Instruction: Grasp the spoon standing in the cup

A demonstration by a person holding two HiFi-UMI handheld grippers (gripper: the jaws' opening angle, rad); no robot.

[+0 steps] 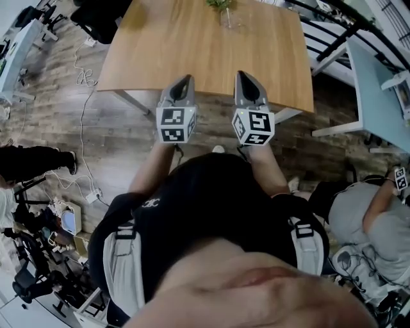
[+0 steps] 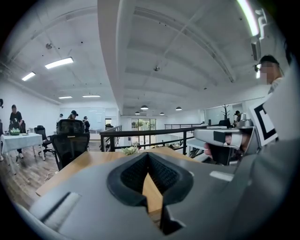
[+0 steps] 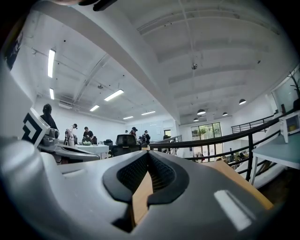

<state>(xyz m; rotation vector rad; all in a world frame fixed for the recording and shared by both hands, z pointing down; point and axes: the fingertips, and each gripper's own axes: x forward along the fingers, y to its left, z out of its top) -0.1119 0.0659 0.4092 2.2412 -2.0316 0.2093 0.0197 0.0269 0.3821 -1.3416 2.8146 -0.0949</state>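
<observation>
- Our left tool [image 1: 185, 80] and right tool [image 1: 244, 77] both have their jaws together on nothing, and sit at the near edge of the light wooden worktop [image 1: 192, 45].
- We see no spoon or cup, only a clear glass with green sprigs [image 1: 225, 15] at upper centre.
- Reaching in with the jaws together could knock the spoon or tip the cup.
- Bare wood lies ahead, and a pale desk [image 1: 378, 70] crowds the right.

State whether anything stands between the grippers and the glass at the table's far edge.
Nothing visible does. Only bare table lies between the left gripper, the right gripper and the glass. No spoon shows in it.
</observation>
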